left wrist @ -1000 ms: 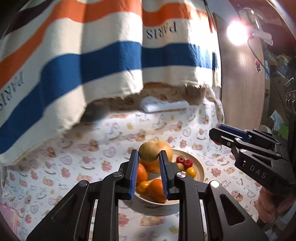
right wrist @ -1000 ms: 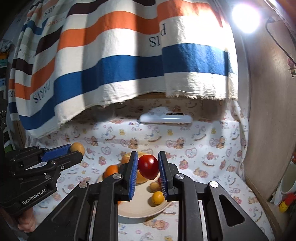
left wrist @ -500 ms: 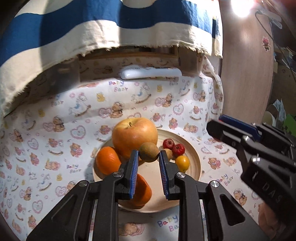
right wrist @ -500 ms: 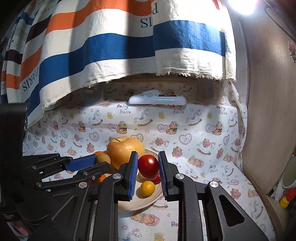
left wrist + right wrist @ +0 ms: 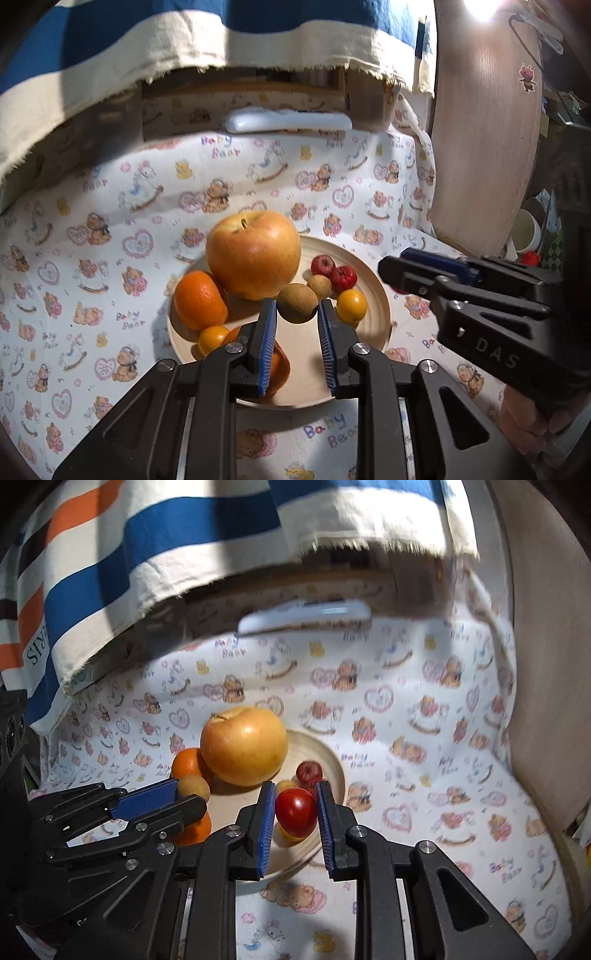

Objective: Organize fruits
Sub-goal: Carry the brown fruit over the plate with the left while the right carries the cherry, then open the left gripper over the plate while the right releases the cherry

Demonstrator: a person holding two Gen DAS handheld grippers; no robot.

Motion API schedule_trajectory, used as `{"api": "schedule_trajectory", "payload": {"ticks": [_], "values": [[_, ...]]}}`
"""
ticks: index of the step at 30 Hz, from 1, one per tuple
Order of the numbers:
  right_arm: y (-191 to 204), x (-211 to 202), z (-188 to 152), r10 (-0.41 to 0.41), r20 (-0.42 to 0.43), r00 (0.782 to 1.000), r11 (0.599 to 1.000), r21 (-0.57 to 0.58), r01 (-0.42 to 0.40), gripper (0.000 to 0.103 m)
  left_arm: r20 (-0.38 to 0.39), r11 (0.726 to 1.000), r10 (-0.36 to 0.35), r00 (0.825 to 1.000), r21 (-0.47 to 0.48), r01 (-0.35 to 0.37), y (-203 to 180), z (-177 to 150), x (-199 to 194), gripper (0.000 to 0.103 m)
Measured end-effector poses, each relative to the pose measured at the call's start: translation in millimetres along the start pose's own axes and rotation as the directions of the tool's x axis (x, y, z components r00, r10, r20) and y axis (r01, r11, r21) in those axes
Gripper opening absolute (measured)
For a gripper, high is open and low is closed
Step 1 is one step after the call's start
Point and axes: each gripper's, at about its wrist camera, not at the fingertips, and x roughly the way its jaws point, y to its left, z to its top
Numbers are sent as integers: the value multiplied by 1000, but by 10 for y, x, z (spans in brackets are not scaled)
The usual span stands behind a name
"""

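Fruits lay heaped on the plate (image 5: 380, 306): apple (image 5: 253, 254), oranges, small red and yellow ones. Left gripper (image 5: 297, 314), lower and closer than a second before, had its fingers pinching a brown fruit (image 5: 297, 302) just above the plate. Right gripper (image 5: 296, 808) fingers kept pinching the tomato (image 5: 295, 811), now over the plate's right rim.
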Motion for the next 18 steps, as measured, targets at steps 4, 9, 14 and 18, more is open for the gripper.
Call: {"api": "schedule_trajectory", "payload": {"ticks": [4,9,14,18], "values": [[-113,117,-19,35,-63,997,998,63,-31,23,-33,1000,-6,999,9,6,-14,-21,59,22],[-100,192,-58,35,-103,994,998,52,-30,23,-71,1000,-17,997,20,18,-40,-52,124,22],[-116,272,-80,42,-129,991,998,60,-35,23,-75,999,-14,997,29,16,-55,-54,124,22],[-132,291,-84,44,-129,991,997,63,-36,23,-73,999,-21,997,23,23,-46,-47,122,28]]}}
